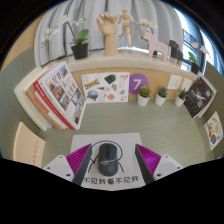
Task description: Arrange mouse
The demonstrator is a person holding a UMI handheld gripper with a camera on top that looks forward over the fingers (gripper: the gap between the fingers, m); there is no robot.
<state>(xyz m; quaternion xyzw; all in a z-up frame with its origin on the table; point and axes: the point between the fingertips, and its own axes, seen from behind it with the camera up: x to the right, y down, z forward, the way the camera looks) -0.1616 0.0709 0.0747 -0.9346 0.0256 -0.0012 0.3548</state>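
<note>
A dark grey computer mouse lies on a white mat with black printed characters along its near edge. My gripper is open, with its pink pads on either side of the mouse. The mouse stands between the fingers with a gap at each side and rests on the mat.
Beyond the mat on the beige table are magazines, a printed card, a purple card with a "7" and small potted plants. A shelf at the back holds a vase, wooden figures and frames.
</note>
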